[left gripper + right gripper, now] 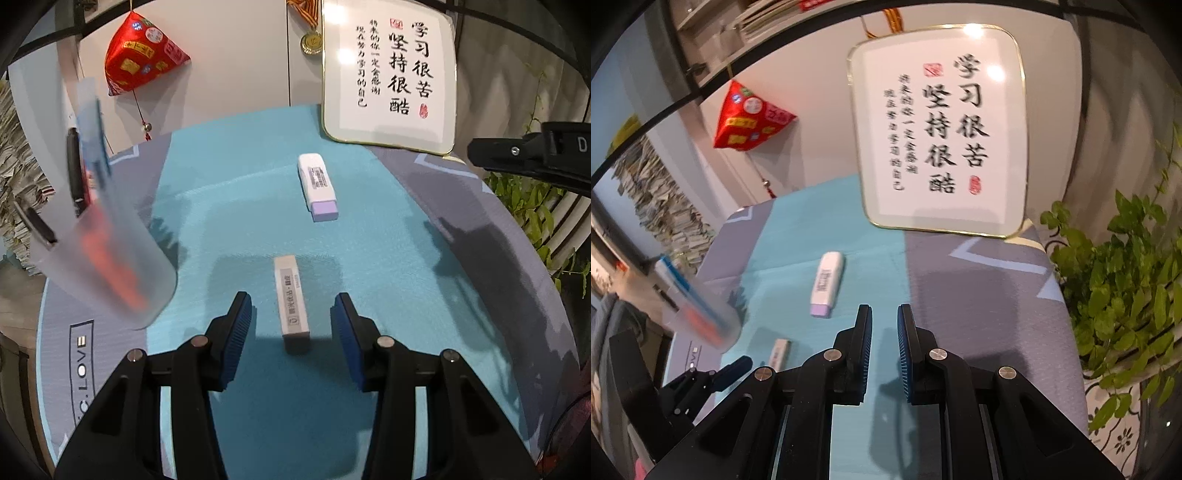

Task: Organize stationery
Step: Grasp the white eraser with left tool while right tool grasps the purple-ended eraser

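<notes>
Erasers (291, 295) lie on a teal mat (240, 206).

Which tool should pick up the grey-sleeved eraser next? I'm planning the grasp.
Left. The left tool is open with the grey-sleeved eraser lying between its pads, not yet pinched. The right tool is shut, empty, and off to that eraser's right over the mat.

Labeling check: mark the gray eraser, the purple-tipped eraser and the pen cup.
gray eraser (291, 297), left wrist view, middle of its sleeve.
purple-tipped eraser (317, 179), left wrist view, white sleeve by the barcode.
pen cup (110, 266), left wrist view, frosted wall.
</notes>
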`<state>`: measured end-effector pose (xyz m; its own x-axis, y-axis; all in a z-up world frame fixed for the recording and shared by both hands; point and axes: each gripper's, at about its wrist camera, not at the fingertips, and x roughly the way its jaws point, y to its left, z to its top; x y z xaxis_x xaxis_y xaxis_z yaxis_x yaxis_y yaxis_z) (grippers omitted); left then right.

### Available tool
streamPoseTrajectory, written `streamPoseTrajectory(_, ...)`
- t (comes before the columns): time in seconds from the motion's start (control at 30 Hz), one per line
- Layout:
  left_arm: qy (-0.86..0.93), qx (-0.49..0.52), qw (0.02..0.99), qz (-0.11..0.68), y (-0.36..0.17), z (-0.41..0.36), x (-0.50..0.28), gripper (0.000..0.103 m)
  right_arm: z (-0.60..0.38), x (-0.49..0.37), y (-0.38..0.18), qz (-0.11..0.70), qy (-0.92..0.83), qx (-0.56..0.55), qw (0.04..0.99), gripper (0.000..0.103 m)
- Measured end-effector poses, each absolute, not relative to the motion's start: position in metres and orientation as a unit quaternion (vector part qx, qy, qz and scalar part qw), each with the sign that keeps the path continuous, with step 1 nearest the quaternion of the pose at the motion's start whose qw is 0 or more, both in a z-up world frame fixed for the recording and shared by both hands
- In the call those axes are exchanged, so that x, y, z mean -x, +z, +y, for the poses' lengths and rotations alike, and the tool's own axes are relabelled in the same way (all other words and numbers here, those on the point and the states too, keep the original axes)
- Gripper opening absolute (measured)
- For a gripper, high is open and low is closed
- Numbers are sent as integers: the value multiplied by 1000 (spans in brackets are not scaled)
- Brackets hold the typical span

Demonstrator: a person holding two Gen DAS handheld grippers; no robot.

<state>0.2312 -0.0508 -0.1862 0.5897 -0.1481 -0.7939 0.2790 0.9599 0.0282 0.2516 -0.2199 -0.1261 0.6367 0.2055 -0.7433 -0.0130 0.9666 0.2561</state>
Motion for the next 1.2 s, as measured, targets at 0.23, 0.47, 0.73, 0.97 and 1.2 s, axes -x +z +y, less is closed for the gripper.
streamPoseTrajectory(0.23, -110, -80, 883, 450, -194, -57, -249, 36, -217, -271, -141, 441, 72, -118, 887, 14)
streamPoseTrajectory(0.47, -121, -29, 882, 455, -189, -41, -250, 14, -197, -291, -148, 458, 91, -108, 878, 14)
streamPoseTrajectory(0.73, -133, -7, 893, 430, -168, -8, -220, 14, -167, -327, -156, 477, 79, -85, 871, 14)
streamPoseTrajectory(0.97, -122, -2, 904, 409, -157, 10, -201, 14, -137, -364, -164, 503, 73, -89, 857, 46)
streamPoseTrajectory(1.2, -124, 7, 909, 397, -151, 28, -188, 14, -111, -383, -180, 529, 42, -51, 846, 46)
